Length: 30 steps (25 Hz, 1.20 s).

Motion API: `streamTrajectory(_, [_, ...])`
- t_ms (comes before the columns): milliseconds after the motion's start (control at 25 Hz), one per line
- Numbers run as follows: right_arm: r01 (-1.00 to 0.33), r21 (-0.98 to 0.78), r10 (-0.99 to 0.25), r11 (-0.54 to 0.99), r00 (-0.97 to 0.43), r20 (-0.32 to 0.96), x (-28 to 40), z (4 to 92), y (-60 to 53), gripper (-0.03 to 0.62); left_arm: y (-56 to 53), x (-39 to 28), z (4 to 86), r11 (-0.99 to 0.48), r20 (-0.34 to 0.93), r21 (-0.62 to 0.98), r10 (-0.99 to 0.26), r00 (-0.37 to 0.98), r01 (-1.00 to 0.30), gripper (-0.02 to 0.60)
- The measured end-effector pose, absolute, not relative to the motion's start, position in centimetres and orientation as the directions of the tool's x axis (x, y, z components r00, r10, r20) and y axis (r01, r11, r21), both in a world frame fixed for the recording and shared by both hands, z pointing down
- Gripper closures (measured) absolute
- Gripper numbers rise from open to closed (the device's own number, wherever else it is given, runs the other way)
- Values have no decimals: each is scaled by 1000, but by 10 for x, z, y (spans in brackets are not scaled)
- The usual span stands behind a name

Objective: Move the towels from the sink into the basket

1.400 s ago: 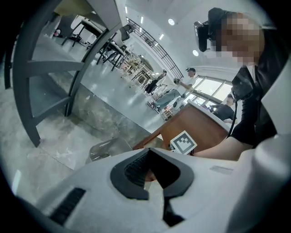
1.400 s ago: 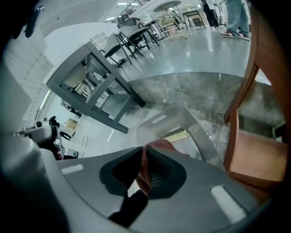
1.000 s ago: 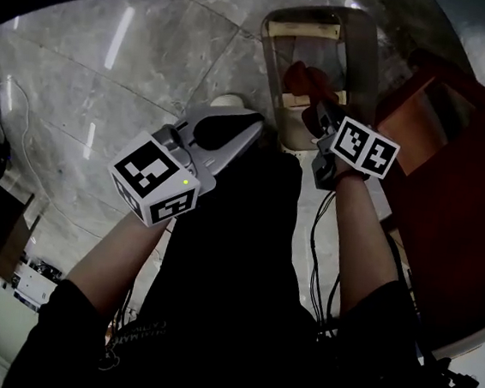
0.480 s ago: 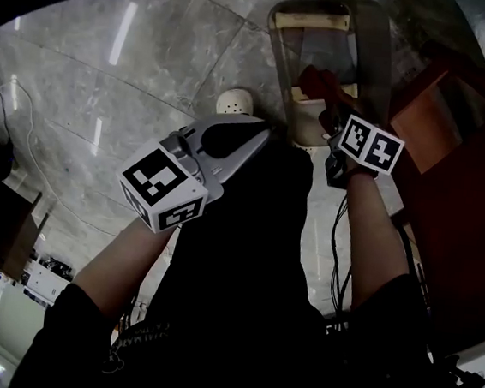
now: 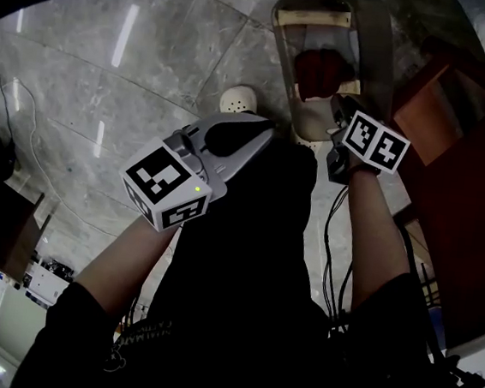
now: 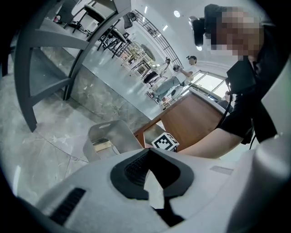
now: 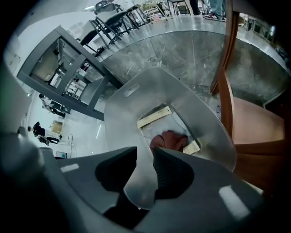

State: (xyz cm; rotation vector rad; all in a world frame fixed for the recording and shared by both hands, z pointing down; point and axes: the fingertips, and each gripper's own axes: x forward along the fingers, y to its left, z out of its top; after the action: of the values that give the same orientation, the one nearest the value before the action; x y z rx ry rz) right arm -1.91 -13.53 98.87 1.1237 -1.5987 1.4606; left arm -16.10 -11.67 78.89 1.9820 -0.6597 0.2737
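While the crumpled dark-red cloth towel [image 5: 324, 73] lies bunched in the grey plastic basket [image 5: 374, 48], its long axis unclear, the right gripper [image 7: 145, 152] over the basket's near rim has just opened its jaws, empty. The left gripper [image 5: 265, 131], short of the basket, is clenched on nothing. A brown wooden cabinet [image 5: 452, 168] flanks the basket.

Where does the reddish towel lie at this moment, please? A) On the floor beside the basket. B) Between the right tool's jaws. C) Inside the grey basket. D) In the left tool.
C: the reddish towel lies on the bottom of the grey basket, while the right tool, whose jaws have just been opening, hangs above it with nothing gripped.
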Motion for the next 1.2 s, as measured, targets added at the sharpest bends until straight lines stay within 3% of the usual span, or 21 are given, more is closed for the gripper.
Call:
streamTrajectory(80, [-919, -393, -164, -7, -387, 907, -19, 976, -134, 486, -115, -161, 779, -373, 451, 740, -344, 824, -560, 583])
streamTrajectory(200, [-929, -370, -206, -11, -360, 910, -15, 942, -131, 585, -114, -158, 753, -395, 440, 728, -359, 823, -561, 583])
streamTrajectory(640, [-856, -496, -302, 144, -515, 802, -46, 753, -129, 589, -140, -141, 612, -515, 367, 650, -431, 824, -559, 583])
streamTrajectory(840, [-809, -571, -474, 137, -560, 679, -53, 632, -157, 589, -148, -141, 524, -560, 314, 614, -472, 823, -556, 583])
streamTrajectory(1200, [-723, -605, -696, 333, -621, 360, -61, 384, -210, 589, -186, -151, 340, -669, 125, 522, -554, 823, -530, 583])
